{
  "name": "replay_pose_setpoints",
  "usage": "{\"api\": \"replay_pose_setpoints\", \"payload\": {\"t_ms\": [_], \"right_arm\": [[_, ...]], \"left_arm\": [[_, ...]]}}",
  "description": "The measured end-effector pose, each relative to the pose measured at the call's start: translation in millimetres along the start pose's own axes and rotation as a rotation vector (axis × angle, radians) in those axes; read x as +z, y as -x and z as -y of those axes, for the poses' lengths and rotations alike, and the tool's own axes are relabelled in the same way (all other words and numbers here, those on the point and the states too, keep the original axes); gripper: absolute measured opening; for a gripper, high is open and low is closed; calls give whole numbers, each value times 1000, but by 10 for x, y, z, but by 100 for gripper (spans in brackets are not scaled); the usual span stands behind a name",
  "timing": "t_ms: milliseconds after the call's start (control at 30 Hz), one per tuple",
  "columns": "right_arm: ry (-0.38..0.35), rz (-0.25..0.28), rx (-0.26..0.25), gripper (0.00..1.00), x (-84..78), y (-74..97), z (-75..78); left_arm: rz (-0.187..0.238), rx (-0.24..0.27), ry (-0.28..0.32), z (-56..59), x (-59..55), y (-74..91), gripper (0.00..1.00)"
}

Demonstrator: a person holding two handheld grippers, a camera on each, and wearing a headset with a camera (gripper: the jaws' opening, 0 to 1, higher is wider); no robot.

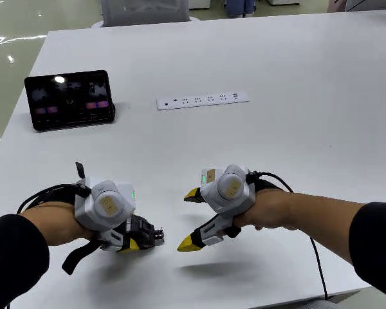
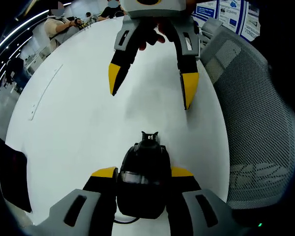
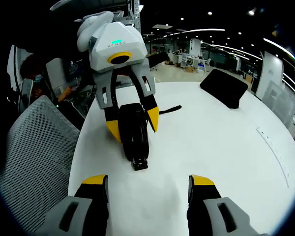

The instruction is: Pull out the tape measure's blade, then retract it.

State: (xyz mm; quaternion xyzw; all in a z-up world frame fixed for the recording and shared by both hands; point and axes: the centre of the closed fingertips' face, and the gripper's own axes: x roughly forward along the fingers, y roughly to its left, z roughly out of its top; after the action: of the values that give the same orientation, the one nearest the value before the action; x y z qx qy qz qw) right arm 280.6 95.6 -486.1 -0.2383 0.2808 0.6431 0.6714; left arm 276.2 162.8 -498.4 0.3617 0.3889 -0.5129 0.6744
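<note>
Black tape measure sits pinched by the left gripper; the right gripper, jaws spread at three o'clock, should next grab its hook.

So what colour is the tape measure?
The tape measure is black, clearest in the left gripper view.

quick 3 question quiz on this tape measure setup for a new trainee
1. True or false: the right gripper is shut on the tape measure.
2. In the head view, what lies on the table to the right of the tablet? A) power strip B) mug C) scissors
3. Fill in: the ___ gripper's fingers clamp the tape measure.
Key: 1 false, it is open; 2 A; 3 left gripper.
</note>
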Motion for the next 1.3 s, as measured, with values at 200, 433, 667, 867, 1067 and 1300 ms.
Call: {"api": "replay_pose_setpoints", "payload": {"t_ms": [200, 433, 667, 867, 1067, 1300], "right_arm": [[7, -9, 7, 54, 37, -179, 13], [27, -22, 27, 46, 56, -335, -53], [50, -43, 22, 33, 37, -454, -62], [98, -57, 45, 27, 15, -524, -133], [132, -56, 53, 17, 39, -575, -141], [154, -61, 47, 13, 34, -584, -114]], "left_arm": [[4, -4, 1, 4, 6, 3, 33], [6, -7, 9, -1, 3, 3, 33], [11, -13, 8, -6, -1, 6, 33], [14, -14, 7, -8, -4, 4, 33], [21, -12, 7, -15, -2, -2, 33], [22, -11, 5, -18, 1, -7, 33]]}}
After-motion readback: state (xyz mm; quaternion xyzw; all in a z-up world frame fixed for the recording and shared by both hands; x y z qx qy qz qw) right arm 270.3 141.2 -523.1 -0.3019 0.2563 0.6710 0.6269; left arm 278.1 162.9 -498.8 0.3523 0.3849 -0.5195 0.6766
